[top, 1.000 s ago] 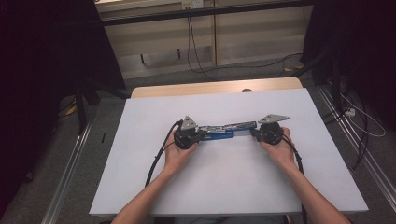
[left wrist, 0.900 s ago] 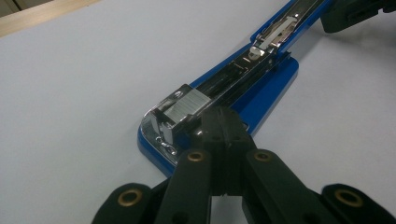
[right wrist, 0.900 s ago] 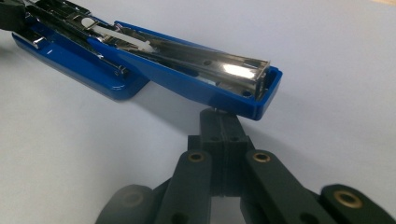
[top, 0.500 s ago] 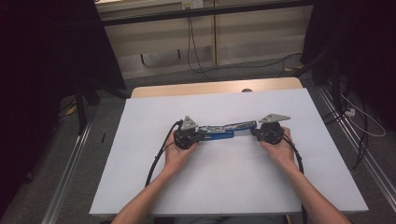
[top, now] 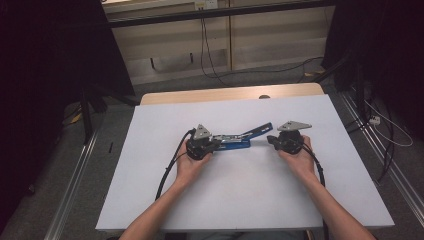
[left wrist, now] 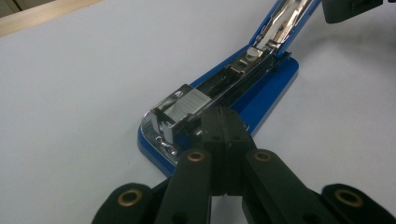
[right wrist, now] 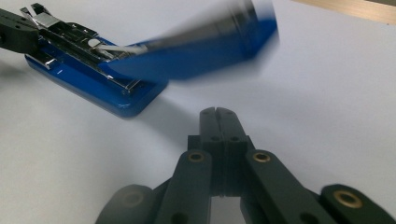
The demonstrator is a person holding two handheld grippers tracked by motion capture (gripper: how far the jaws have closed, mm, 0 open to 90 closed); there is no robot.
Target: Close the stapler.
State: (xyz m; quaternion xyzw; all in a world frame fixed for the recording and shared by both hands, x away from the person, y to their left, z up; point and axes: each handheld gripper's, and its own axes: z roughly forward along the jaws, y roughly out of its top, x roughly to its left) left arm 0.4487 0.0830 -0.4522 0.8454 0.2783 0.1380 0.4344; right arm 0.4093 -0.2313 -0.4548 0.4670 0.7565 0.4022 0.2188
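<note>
I see the blue stapler [top: 235, 140] lying open near the middle of the white table [top: 150, 200], its lid [right wrist: 196, 46] raised toward the right gripper [right wrist: 217, 113]. My left gripper [left wrist: 223, 120], jaws together, rests its tips against the stapler's front end. My right gripper, jaws likewise together and holding nothing, sits just beside the raised lid, apart from it.

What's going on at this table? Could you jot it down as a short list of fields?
Surface: white table top
Object: blue stapler, lid swung up, staple track showing
Left gripper: jaws shut, tips against the stapler's front end
Right gripper: jaws shut, holding nothing, on the table beside the raised lid
Lid in right gripper view: blurred
</note>
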